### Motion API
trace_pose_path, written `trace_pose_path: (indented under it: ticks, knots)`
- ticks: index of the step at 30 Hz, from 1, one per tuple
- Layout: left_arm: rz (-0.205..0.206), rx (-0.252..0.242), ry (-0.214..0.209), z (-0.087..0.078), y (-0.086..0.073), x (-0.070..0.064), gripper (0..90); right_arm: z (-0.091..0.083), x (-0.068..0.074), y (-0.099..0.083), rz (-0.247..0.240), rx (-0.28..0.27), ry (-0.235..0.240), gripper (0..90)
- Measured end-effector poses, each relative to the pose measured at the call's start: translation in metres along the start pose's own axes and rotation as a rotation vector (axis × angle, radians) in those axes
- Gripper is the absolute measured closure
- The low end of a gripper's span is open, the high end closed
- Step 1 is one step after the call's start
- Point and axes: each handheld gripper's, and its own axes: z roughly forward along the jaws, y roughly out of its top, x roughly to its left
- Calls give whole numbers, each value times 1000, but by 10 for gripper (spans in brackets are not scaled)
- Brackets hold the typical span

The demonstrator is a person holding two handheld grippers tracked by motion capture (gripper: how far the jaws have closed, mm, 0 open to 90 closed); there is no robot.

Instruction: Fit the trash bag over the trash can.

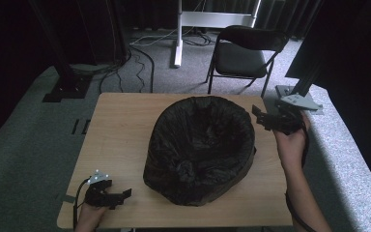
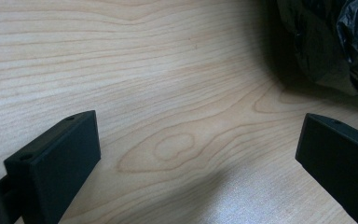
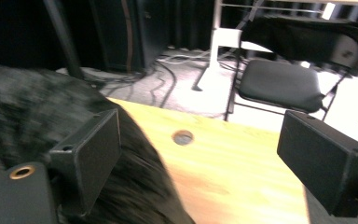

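Two grippers flank a black bin bag [image 1: 200, 147] that sits in a wide, open-mouthed mound on the middle of the wooden table [image 1: 121, 130]. From the high view, the left gripper [image 1: 123, 195] lies at the near edge of the table, to the near left of the bag and a little apart from it, its jaws pointing toward the bag's base. The right gripper [image 1: 259, 117] is held up at the bag's far right rim, just beside the crinkled plastic; whether it touches cannot be told from here. A folding chair [image 1: 244, 53] stands on the carpet beyond the bag. In the left gripper view, the left gripper [image 2: 198, 154] has its jaws spread wide over bare wood grain with nothing between them, and a fold of the bag [image 2: 328, 42] shows in the upper right corner, ahead of the right-hand jaw and apart from it. In the right gripper view, the right gripper [image 3: 198, 158] is also released, jaws wide apart; the blurred bag [image 3: 46, 116] bulges behind and under the left-hand jaw, bare table [image 3: 233, 172] fills the gap, and the chair [image 3: 282, 84] stands beyond.
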Motion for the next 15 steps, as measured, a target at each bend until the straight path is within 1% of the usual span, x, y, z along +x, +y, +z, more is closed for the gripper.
trace_pose_path:
  ticks: [2,3,4,7,9,12,15]
  knots:
    - [2,-8,-3,-1,0,0,0,-1,-7,-8,14,4,-28,127]
    - [1,-9,-2,-2,0,0,0,-3,-12,-14,25,3,-49,127]
    - [-3,-11,4,-3,0,1,0,-3,-15,-18,33,1,-63,127]
    - [-12,-12,8,-3,-1,1,0,-6,-27,-33,74,-1,-112,126]
    - [-13,-12,9,-4,-1,1,0,-6,-33,-45,92,6,-141,123]
    - [-12,-10,12,-4,-2,1,0,-6,-38,-63,103,17,-168,123]
    - [-10,-8,15,-5,-3,2,0,-6,-41,-85,122,36,-181,123]
